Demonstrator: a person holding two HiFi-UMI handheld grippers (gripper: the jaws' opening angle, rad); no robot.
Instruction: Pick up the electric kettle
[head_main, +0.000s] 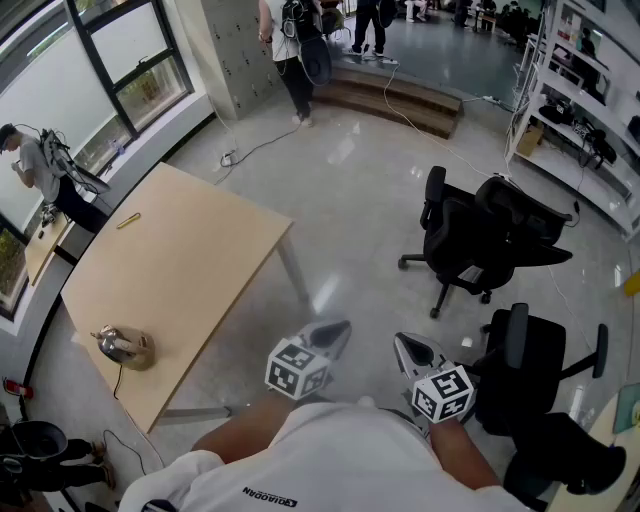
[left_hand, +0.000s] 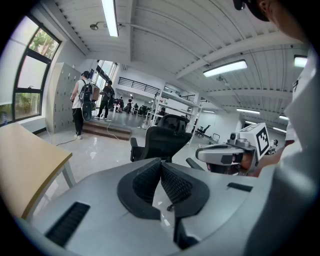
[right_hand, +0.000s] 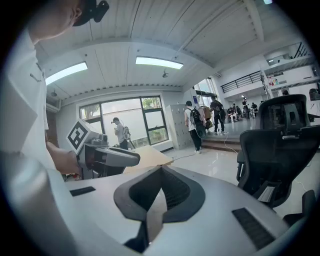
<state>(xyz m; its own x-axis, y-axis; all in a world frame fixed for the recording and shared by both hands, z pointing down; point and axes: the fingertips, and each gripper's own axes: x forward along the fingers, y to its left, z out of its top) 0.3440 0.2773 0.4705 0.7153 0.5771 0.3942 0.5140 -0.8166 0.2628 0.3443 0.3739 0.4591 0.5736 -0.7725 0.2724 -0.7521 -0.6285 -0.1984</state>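
Pale wooden table (head_main: 190, 260) fills the left of the head view. A rounded metal electric kettle (head_main: 125, 347) sits near its closest corner, with a thin cord (head_main: 117, 380) running from it toward the table edge. The left gripper (head_main: 335, 333) and right gripper (head_main: 408, 350) are held side by side close to the person's chest, over bare floor and well apart from the kettle. Each gripper's jaws are pressed together with nothing between them.

The step in hand appears to be the approach. To do it well, the chosen gripper likely needs to swing left to the table and spread its jaws before it arrives. It should close on the handle, too small to make out here, because the smooth round body would probably slip. The cord may drag or snag, so a slow, straight lift seems wise.

Only the head view shows the kettle. The left gripper view shows a table edge at its left, a black office chair (left_hand: 160, 140) ahead and the right gripper alongside. The right gripper view shows the left gripper with the tabletop behind it. Only the gripper views show the ribbed pads (left_hand: 175, 185) meeting.
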